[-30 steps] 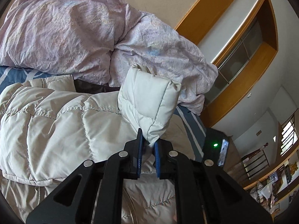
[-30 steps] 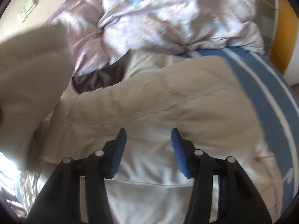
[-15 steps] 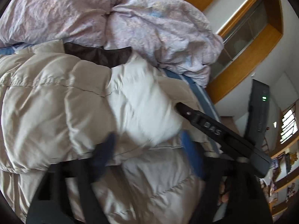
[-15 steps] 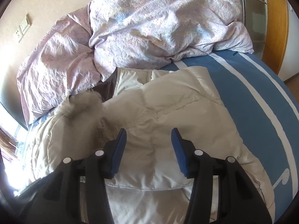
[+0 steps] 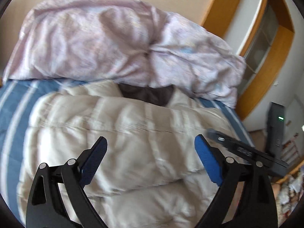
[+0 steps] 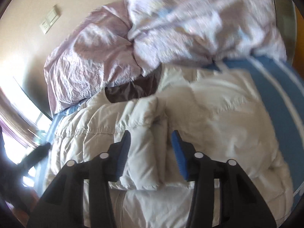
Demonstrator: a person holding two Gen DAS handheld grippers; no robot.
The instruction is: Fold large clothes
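Observation:
A cream quilted down jacket (image 5: 133, 133) lies spread on the bed, its dark brown collar lining (image 5: 146, 95) toward the pillows. It also shows in the right wrist view (image 6: 218, 117), with a sleeve (image 6: 144, 133) folded across the body. My left gripper (image 5: 151, 161) is open and empty above the jacket. My right gripper (image 6: 151, 152) is open and empty, hovering over the folded sleeve. The right gripper's body (image 5: 245, 152) shows at the right of the left wrist view.
A crumpled lilac duvet (image 5: 123, 43) is piled at the head of the bed, touching the jacket's collar. The blue striped bedsheet (image 6: 281, 87) shows on both sides. A wooden-framed opening (image 5: 266, 57) and a wall switch (image 6: 50, 19) lie beyond.
My left gripper let go of the sleeve, opened wide and pulled back. The sleeve now lies folded on the jacket. My right gripper stayed open and shifted over the sleeve.

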